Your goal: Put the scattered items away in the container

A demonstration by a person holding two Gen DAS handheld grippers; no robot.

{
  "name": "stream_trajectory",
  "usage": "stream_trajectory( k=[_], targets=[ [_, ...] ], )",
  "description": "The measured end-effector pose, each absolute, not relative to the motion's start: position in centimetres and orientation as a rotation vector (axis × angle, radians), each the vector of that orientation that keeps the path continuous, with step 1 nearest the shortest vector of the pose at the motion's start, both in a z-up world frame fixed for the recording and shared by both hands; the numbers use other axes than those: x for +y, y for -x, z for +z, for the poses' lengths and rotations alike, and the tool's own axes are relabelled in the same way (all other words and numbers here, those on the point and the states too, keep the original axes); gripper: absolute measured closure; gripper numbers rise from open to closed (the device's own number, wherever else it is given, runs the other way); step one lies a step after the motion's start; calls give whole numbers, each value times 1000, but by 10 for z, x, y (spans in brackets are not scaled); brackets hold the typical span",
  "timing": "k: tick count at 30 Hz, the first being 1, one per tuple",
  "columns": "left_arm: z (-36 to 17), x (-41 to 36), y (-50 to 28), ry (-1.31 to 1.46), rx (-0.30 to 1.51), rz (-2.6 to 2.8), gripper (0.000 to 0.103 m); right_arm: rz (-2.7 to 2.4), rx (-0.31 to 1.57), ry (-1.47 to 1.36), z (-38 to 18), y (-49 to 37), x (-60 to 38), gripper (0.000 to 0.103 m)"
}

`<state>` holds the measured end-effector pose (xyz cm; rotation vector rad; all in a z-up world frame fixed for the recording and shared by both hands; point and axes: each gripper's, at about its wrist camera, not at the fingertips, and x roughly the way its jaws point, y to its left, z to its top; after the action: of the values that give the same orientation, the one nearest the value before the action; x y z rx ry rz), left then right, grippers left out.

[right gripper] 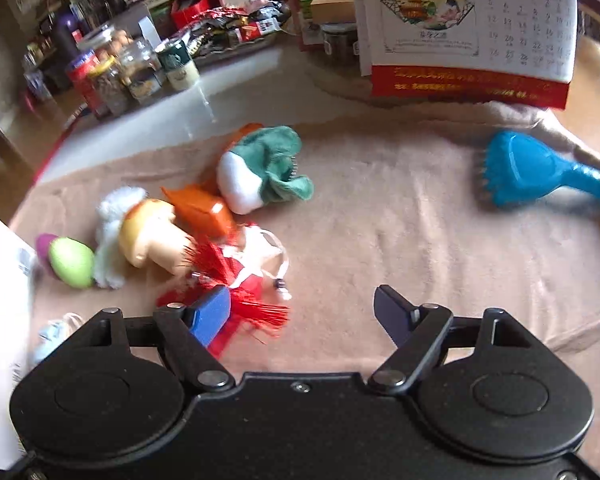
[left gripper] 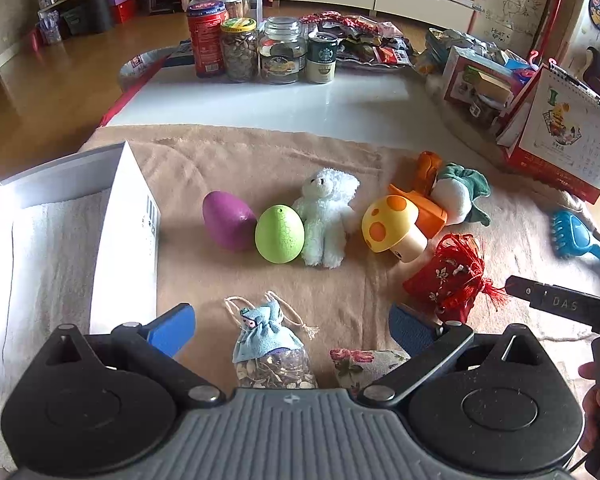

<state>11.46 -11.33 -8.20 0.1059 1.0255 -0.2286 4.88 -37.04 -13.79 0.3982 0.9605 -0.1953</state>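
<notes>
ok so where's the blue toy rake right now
The blue toy rake lies on the tan cloth at the far right of both wrist views, below the desk calendar, apart from the other toys.

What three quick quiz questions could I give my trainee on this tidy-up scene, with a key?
1. True or false: the white box already holds one of the toys.
2. Which item lies between the fingers of the left tool? A) blue drawstring sachet B) green egg C) blue brush
3. Fill in: the green egg touches the purple egg on one side and the white ____ on the other.

Key:
1. False; only a white liner shows inside.
2. A; both tools are open, the right tool near the red tasselled pouch.
3. Teddy bear.
</notes>
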Motion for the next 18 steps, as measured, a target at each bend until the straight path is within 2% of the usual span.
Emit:
stream_trajectory(
  k=[4, 8, 10, 11, 18],
  targets=[
    [-83, -116, -113, -135, 1024, -225, 1, -183, 1025, -598, -157, -71, -361, 20],
    [-86, -113, -115, -153, 1018, -212, 1, -214, 1069, -588, -178, -93, -347, 22],
    [-90, -108, -119, -146, 1033, -205, 1, -207, 1076, -571, -184, -99, -340, 33],
    [-93, -106, -122, -140, 1044, -199, 1, -196, 1079, -553, -186, -102, -335, 44],
    [-127, -103, -127, -160, 1135, -176, 1, -159, 1061, -364, -180, -98, -318, 49]
  ],
)
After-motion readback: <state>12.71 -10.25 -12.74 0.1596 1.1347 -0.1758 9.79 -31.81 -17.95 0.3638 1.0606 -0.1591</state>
